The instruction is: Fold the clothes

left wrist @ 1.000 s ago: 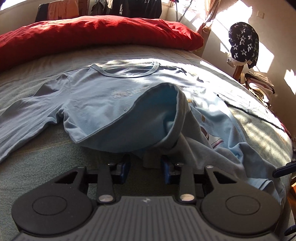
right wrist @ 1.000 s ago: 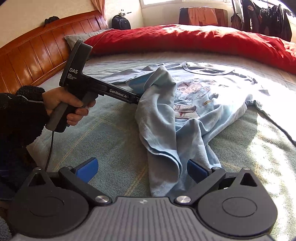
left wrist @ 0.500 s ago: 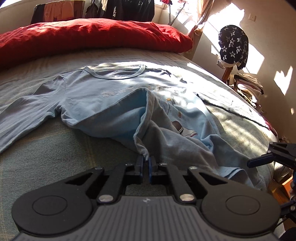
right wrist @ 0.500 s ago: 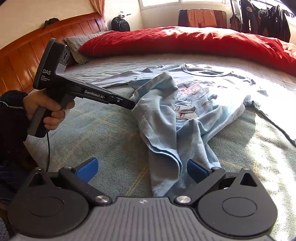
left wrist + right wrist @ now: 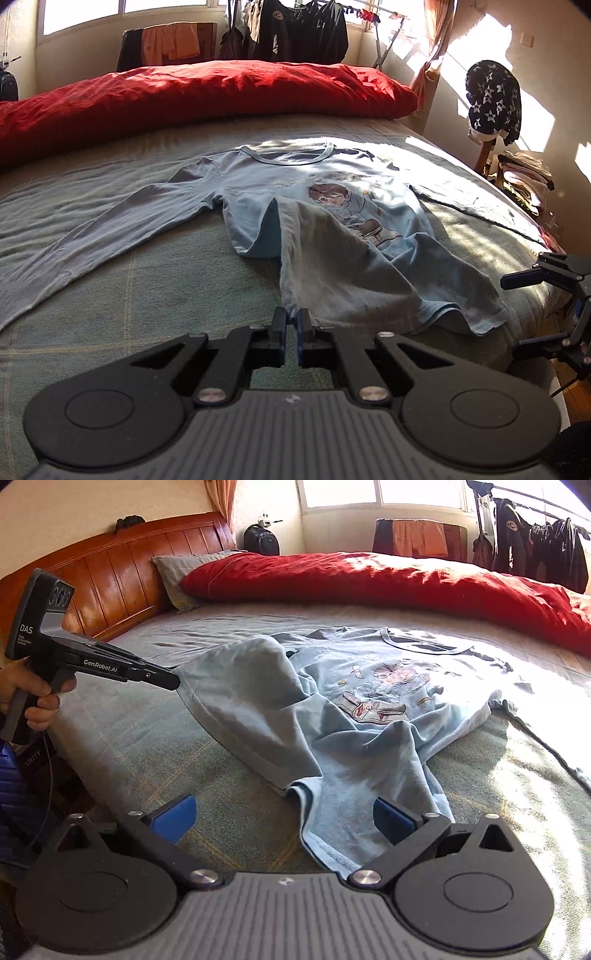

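A light blue long-sleeved shirt (image 5: 325, 206) with a cartoon print lies face up on the bed, collar toward the red duvet. Its lower hem is partly flipped up over the body. My left gripper (image 5: 291, 320) is shut on the hem corner and holds it stretched and lifted off the bed; in the right wrist view this left gripper (image 5: 176, 681) pinches the cloth at the shirt (image 5: 369, 716) edge. My right gripper (image 5: 284, 814) is open, its blue pads on either side of the other hem corner, which lies on the bed.
A red duvet (image 5: 207, 92) runs along the far side of the bed. A wooden headboard (image 5: 122, 579) and a grey pillow (image 5: 184, 572) are at one end. Beside the bed are a chair with a star-print garment (image 5: 493, 99) and stacked clothes (image 5: 524, 177).
My left gripper has shut on the hem corner and pulled it back toward me, drawing the bunched fabric out and stretching it. The right gripper stays open over the other corner.
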`<action>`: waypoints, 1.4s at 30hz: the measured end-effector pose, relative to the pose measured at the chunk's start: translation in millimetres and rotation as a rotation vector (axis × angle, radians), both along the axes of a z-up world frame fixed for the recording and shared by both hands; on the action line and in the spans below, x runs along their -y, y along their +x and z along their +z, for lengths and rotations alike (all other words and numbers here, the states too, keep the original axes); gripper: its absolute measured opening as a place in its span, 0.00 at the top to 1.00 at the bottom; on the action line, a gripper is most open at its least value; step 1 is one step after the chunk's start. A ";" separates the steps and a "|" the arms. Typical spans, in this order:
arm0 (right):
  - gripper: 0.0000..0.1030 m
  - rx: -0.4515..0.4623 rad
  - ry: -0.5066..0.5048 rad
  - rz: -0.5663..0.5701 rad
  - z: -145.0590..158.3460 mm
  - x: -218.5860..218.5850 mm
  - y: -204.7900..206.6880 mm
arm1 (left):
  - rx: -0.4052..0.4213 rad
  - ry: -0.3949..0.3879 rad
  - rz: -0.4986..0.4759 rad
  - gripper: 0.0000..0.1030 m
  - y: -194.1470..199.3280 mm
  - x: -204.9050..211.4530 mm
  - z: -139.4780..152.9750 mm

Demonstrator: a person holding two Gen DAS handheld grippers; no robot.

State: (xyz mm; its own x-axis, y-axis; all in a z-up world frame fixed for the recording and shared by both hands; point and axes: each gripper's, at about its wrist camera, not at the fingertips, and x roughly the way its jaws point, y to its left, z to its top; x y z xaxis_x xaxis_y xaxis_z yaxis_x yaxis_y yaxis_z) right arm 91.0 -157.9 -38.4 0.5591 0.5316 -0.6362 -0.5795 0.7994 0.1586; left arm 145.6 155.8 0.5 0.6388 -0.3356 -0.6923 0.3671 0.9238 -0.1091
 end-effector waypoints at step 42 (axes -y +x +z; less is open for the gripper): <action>0.00 0.261 -0.533 0.130 -57.2 -49.7 3.7 | 0.588 1.120 -0.673 0.28 -69.7 108.1 -110.0</action>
